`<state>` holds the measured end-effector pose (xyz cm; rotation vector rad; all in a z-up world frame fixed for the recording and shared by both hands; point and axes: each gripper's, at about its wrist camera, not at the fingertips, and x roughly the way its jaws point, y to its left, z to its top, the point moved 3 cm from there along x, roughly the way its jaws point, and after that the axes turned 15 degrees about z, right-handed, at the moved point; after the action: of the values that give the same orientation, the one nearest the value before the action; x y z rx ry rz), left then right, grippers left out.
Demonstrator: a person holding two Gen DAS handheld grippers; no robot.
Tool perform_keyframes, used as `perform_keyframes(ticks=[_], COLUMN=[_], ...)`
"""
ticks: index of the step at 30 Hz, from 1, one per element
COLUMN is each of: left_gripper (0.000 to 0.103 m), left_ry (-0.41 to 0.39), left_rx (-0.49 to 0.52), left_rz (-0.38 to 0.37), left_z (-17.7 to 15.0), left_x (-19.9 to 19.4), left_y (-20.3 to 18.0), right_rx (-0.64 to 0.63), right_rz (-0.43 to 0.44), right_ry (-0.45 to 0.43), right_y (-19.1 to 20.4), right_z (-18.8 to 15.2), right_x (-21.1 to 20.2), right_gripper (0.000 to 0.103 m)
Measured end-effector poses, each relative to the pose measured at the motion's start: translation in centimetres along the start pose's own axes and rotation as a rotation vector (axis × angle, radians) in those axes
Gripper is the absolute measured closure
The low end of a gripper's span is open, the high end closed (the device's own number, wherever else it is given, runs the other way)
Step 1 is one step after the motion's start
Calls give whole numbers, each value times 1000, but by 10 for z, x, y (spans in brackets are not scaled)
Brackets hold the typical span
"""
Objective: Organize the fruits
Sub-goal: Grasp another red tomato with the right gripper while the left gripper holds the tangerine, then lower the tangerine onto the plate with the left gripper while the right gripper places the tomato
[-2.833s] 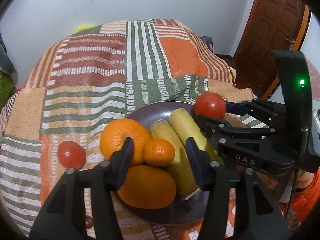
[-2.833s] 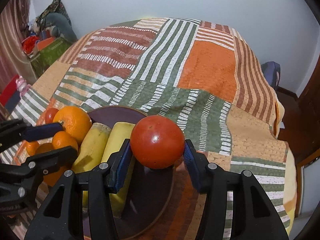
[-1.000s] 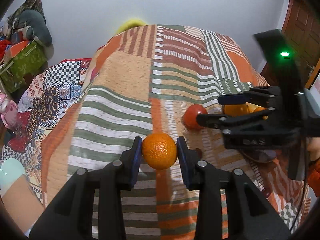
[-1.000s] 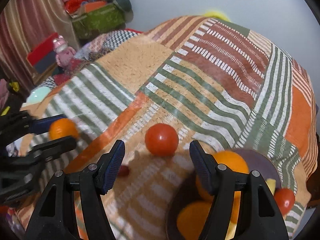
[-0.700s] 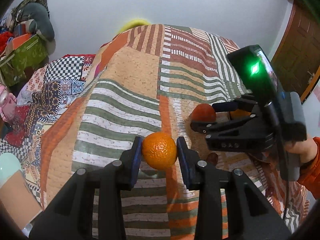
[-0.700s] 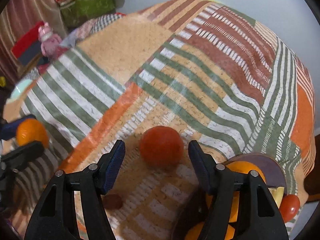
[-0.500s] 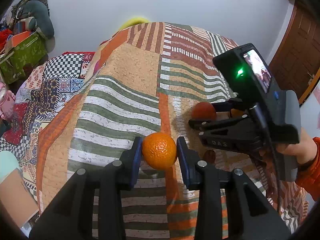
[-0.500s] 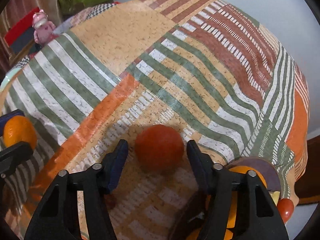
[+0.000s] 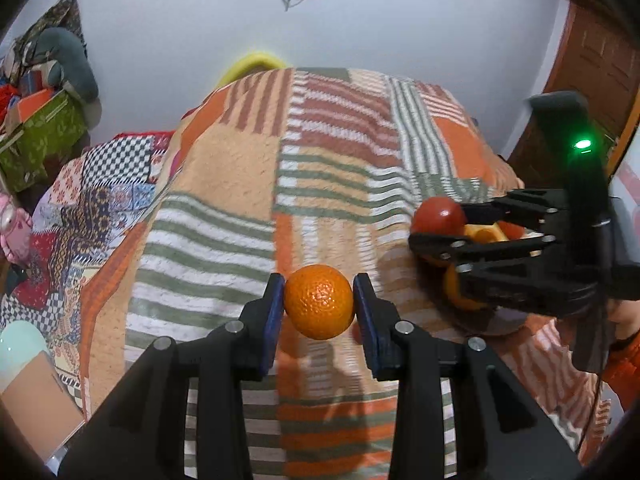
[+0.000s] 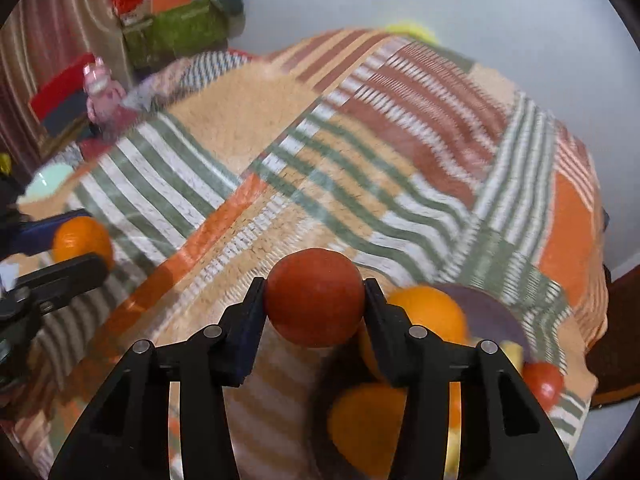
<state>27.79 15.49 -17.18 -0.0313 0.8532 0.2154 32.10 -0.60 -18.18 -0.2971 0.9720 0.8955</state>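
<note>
The left gripper (image 9: 319, 307) jaws clamp a small round orange (image 9: 319, 306), while the right gripper (image 10: 314, 302), just closing, pinches a round red tomato (image 10: 314, 297) at its 12 o'clock.

wall: pale, plain (image 9: 400, 20) | door: brown wood (image 9: 600, 68) | bed cover: striped patchwork (image 9: 340, 140)

My left gripper (image 9: 319, 307) is angled downward, pads clamped on a small orange (image 9: 319, 306). My right gripper (image 10: 315, 300) has just been closing; its pads now grip a tomato (image 10: 315, 297).
</note>
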Motion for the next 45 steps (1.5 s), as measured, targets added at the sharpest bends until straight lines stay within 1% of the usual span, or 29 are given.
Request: perform_keyframes(ticks=[2, 5, 7, 9, 14, 17, 23, 29, 33, 37, 39, 45], left_gripper=[68, 68, 68, 68, 68, 68, 68, 68, 68, 68, 68, 68], left_ry=[-10, -22, -27, -28, -27, -25, -11, 39, 56, 62, 62, 58], left_rx=[13, 40, 59, 82, 126, 145, 174, 199, 225, 245, 243, 249], left_rz=[-13, -35, -53, -67, -96, -109, -127, -132, -141, -135, -138, -124], left_z=[4, 7, 10, 12, 16, 20, 26, 22, 15, 13, 14, 17], left_x=[-8, -19, -23, -26, -28, -27, -13, 9, 20, 28, 30, 38], left_y=[-14, -40, -58, -78, -122, -146, -178, -196, -207, -217, -221, -232], right_rx=[9, 22, 25, 20, 59, 66, 97, 124, 156, 188, 206, 215], right_rz=[-6, -16, -40, -69, -81, -100, -87, -58, -37, -12, 16, 49], right_ry=[-41, -91, -125, -144, -185, -203, -215, -191, -174, -159, -163, -164], right_y=[-9, -18, -27, -37, -64, -72, -93, -110, -123, -134, -138, -139], right_z=[-4, -9, -18, -24, -43, -52, -69, -86, -97, -103, -105, -108], right_x=[-28, -56, -80, -90, -120, -131, -127, -103, -87, -75, -72, -66], right_gripper=[59, 59, 59, 59, 59, 59, 59, 59, 59, 59, 59, 59])
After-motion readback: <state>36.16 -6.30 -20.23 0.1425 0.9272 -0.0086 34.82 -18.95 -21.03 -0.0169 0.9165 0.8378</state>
